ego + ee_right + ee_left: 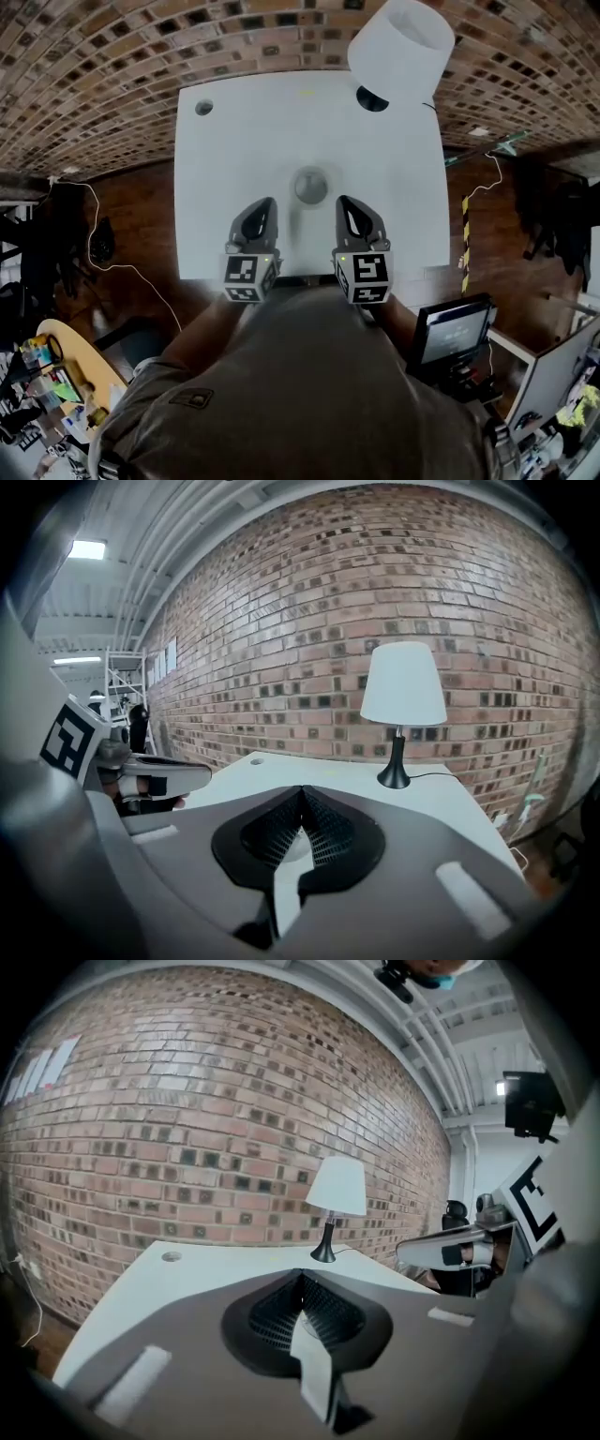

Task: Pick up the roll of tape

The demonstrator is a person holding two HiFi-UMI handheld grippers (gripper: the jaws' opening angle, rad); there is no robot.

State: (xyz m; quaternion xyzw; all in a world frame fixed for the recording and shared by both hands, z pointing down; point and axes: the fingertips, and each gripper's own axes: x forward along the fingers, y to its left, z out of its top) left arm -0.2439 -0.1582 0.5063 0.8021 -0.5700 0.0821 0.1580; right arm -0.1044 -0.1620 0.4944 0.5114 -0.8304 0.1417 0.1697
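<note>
The roll of tape (310, 185) is a pale grey ring lying flat at the middle of the white table (244, 141). My left gripper (266, 202) hovers over the near part of the table, just left of and nearer than the roll, jaws together and holding nothing. My right gripper (344, 202) mirrors it on the roll's right, also shut and holding nothing. Neither touches the roll. In the left gripper view the left gripper (302, 1275) has its jaws meeting at the tip. In the right gripper view the right gripper (301, 789) looks the same, and the jaws hide most of the roll.
A white-shaded lamp (401, 47) on a black base stands at the table's far right corner. A small round hole (203, 108) sits at the far left. A brick wall (187, 1101) runs behind the table. A monitor (455, 328) is at the right and a cluttered round table (56, 375) at the lower left.
</note>
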